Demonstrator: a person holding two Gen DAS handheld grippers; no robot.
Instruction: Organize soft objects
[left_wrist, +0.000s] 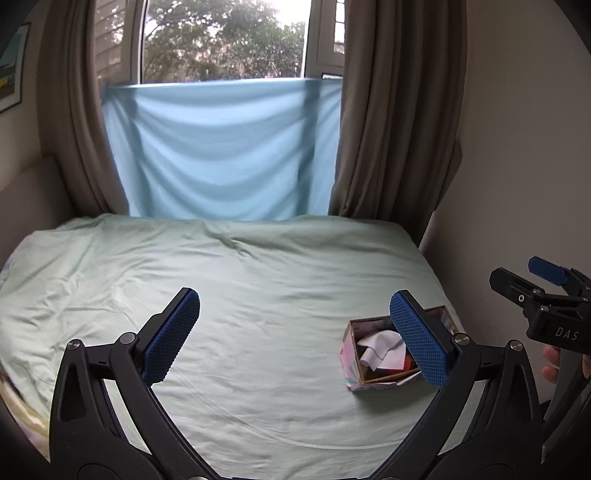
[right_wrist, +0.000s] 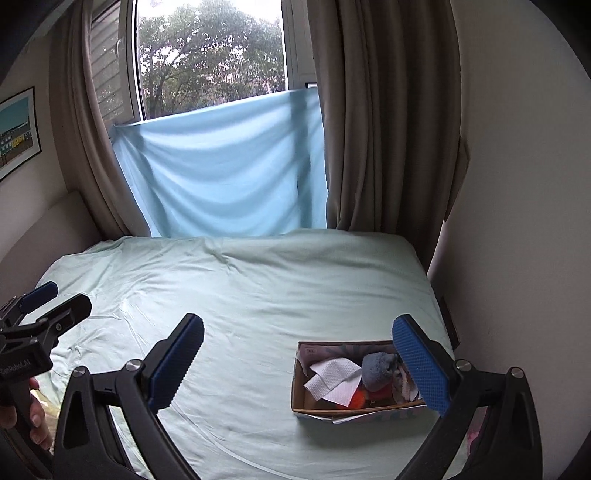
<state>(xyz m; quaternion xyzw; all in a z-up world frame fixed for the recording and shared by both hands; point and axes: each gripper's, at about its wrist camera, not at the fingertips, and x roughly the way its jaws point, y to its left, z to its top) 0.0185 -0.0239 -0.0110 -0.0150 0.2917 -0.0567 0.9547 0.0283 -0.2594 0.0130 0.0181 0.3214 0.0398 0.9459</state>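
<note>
Both tongs, left gripper (left_wrist: 295, 332) and right gripper (right_wrist: 299, 363), gape wide and empty; lower right, the patterned cardboard box (right_wrist: 300, 397) corrals white cloth (right_wrist: 334, 380) and grey plush (right_wrist: 376, 369).

- Bed (left_wrist: 229, 295) under a wrinkled pale green sheet.
- Light blue cloth (left_wrist: 221, 147) hanging across the lower window (left_wrist: 221, 37).
- Brown curtains (left_wrist: 399, 110) at both sides.
- Framed picture (right_wrist: 18, 129) on the left wall.

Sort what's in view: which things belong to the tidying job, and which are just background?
Job: patterned cardboard box on the bed; inside it, white cloth, grey plush toy, orange soft item.

Background: pale green bedsheet, blue fabric, brown curtains, framed picture.
</note>
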